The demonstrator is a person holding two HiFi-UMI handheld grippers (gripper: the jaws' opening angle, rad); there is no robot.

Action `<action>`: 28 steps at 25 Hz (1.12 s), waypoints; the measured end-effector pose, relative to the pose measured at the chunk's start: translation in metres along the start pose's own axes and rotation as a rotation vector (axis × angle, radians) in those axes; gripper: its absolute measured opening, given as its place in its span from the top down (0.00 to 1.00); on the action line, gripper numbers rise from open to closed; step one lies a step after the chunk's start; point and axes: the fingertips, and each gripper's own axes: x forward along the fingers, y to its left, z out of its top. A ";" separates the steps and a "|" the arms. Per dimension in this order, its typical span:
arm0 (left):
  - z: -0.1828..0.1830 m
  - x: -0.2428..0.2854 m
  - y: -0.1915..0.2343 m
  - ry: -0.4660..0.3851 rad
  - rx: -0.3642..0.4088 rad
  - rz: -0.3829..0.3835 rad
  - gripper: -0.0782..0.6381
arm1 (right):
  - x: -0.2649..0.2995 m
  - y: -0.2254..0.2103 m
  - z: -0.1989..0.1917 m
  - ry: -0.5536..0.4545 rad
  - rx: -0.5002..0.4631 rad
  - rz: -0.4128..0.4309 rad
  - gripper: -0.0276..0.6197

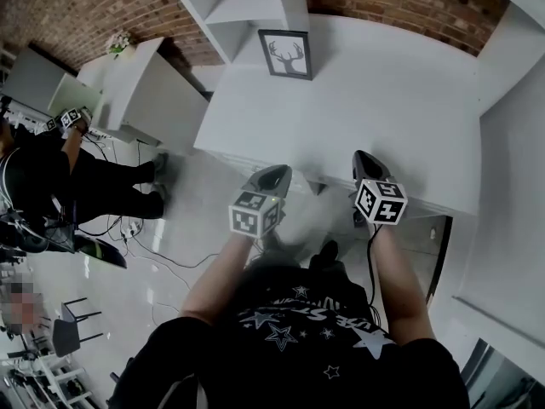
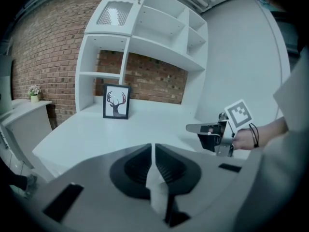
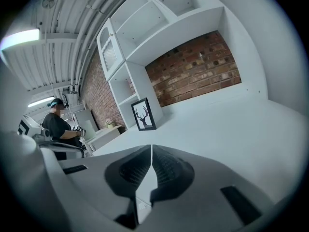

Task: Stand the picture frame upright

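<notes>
Black picture frame (image 1: 285, 54): one, upright on desk (image 1: 400, 100) | left gripper (image 2: 152, 149) closed, empty | right gripper (image 3: 151, 151) closed, empty

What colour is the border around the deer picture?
Black. The picture frame has a dark border around a white picture with a dark deer head. The left gripper view shows it best.

Black picture frame (image 1: 285, 54), white desk (image 1: 400, 100), red-brown brick wall (image 1: 77, 11).

Picture frame (image 3: 144, 114) upright on white desk (image 3: 231, 129), hand-held gripper (image 3: 151, 154) closed, empty
</notes>
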 end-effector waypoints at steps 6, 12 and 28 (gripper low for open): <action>0.000 0.000 -0.010 -0.009 0.001 -0.053 0.84 | -0.002 0.003 0.003 -0.018 -0.009 -0.031 0.92; -0.004 -0.023 0.015 -0.032 0.005 -0.093 0.84 | -0.001 0.032 0.006 -0.057 -0.005 -0.081 0.92; -0.015 -0.093 0.105 -0.087 -0.037 -0.200 0.84 | -0.007 0.144 -0.015 -0.046 -0.032 -0.216 0.93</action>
